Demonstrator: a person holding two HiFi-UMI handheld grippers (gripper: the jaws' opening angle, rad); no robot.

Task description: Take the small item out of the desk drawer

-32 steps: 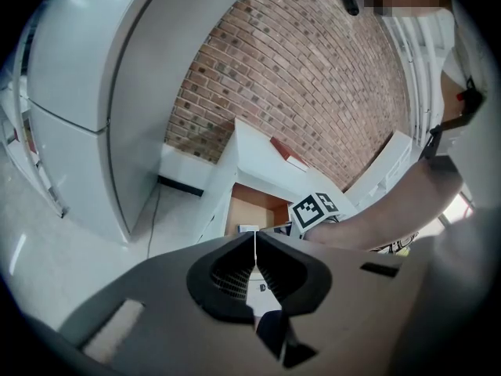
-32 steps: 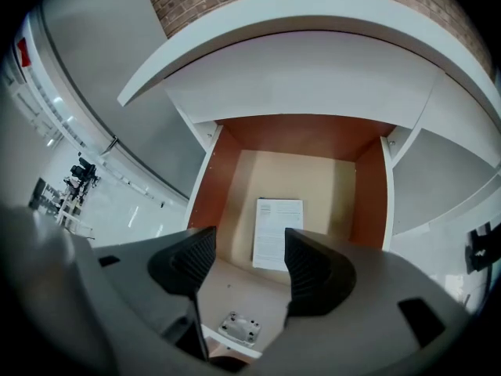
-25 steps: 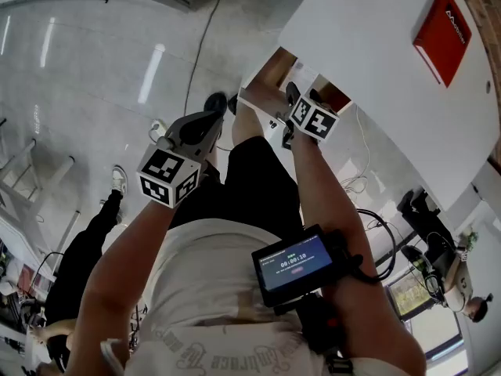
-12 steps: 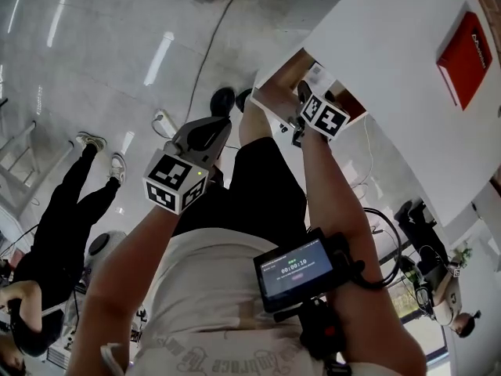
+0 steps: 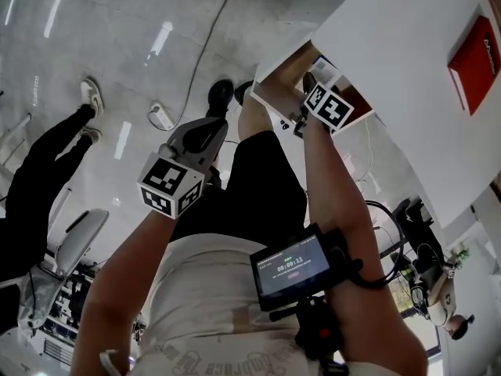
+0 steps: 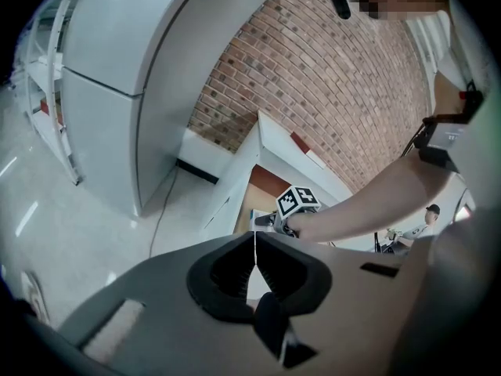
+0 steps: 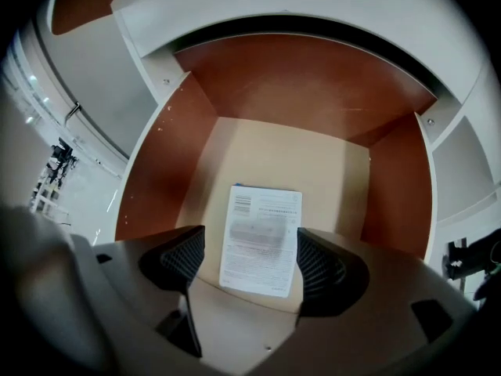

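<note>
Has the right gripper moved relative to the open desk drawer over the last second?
Yes. The right gripper has dipped closer into the open drawer. Its jaws have just been opening, and the printed paper lies between them, untouched.

The grey two-jaw left gripper (image 5: 213, 130) is held angled downward, its jaws closed together and empty. The grey right gripper (image 7: 249, 247) is pointed steeply down from an outstretched bare forearm (image 5: 338, 202); its jaws have just been opened wide, with nothing clamped between them.

Head view looks steeply down; right gripper view faces closely into the drawer (image 7: 329, 163), at head view's 1 o'clock.
</note>
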